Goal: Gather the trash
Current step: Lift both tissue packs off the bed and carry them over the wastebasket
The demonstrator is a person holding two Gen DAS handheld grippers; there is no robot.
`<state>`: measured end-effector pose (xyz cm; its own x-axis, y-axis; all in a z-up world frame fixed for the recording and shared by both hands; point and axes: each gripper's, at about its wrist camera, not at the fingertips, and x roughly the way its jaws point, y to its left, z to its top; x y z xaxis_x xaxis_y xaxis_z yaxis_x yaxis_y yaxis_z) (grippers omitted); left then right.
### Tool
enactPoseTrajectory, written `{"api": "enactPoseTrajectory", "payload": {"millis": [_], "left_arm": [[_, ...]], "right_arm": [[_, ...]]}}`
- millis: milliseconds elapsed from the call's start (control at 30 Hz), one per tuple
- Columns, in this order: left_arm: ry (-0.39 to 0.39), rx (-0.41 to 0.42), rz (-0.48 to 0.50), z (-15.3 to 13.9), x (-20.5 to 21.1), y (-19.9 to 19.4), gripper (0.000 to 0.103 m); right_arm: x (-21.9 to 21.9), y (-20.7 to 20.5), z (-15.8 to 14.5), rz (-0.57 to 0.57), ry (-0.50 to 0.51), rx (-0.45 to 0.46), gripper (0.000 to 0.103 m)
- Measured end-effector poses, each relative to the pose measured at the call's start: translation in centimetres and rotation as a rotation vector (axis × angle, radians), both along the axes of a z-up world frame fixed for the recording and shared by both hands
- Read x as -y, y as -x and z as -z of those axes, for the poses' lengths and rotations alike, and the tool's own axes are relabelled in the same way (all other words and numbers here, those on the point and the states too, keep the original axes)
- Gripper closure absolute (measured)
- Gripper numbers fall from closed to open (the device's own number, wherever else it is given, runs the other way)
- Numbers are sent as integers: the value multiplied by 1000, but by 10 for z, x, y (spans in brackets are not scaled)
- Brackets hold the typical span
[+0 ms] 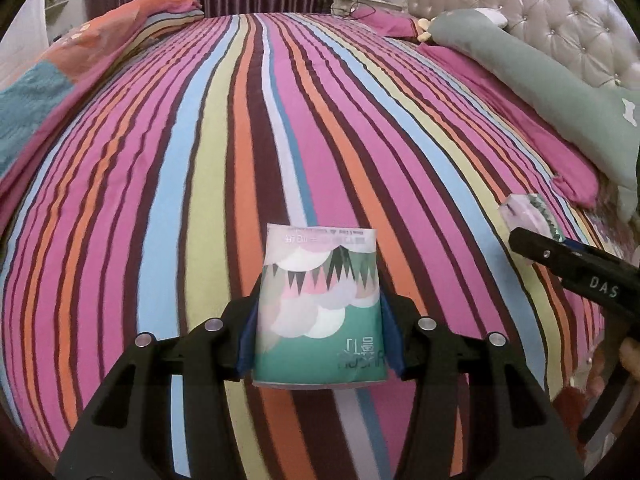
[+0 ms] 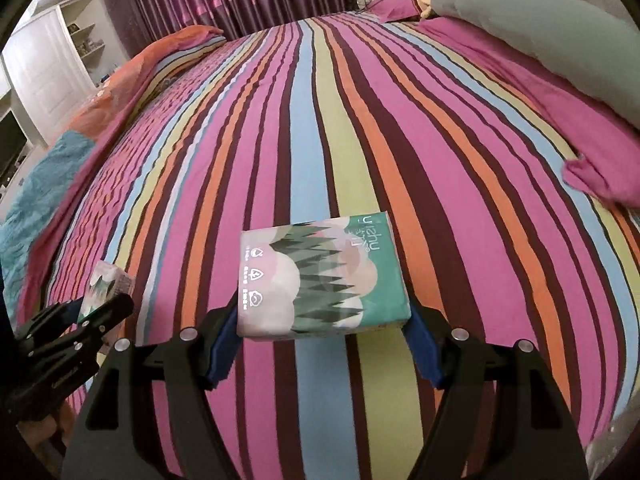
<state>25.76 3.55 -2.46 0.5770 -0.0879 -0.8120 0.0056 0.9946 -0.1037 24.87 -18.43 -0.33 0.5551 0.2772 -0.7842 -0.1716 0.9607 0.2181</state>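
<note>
- The left gripper [image 1: 318,336] is clenching a tissue pack [image 1: 320,304] end-on — its blue pads are pressing both long sides, and the pack is hanging clear above the striped bedspread [image 1: 224,140].
- The right gripper [image 2: 320,340] is grasping a second tissue pack [image 2: 322,276] crosswise, with both pads against the pack's short ends; this pack is also riding above the bedspread.
- Each gripper is appearing at the edge of the other's view, so the two are travelling side by side, near each other.
- Progress, as judged: pickup is looking complete for both packs — disposal is still pending.
- No bin or bag is showing in either view, so the drop point cannot be told.
- No further loose trash is showing on the bedspread; the green bolster pillow [image 1: 560,80] and pink pillow [image 2: 540,92] are lying by the headboard [image 1: 540,4].
</note>
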Motion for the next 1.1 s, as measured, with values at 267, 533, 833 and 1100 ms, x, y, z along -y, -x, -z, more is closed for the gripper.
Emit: {"api": "enactPoseTrajectory", "payload": {"millis": [267,533,833,1100], "left_arm": [[6,16,42,-11,-4,84,54],[33,-34,66,1,2,170,54],[50,-158,81,41,21,227,54],[78,-323,99,80,36,230,54]], "right_arm": [[1,71,-15,-46,-44,13,35],[3,128,-5,-55,-47,-49,35],[3,184,46,-64,-69,-247,35],[-5,191,112,-76,-52,-484,35]]}}
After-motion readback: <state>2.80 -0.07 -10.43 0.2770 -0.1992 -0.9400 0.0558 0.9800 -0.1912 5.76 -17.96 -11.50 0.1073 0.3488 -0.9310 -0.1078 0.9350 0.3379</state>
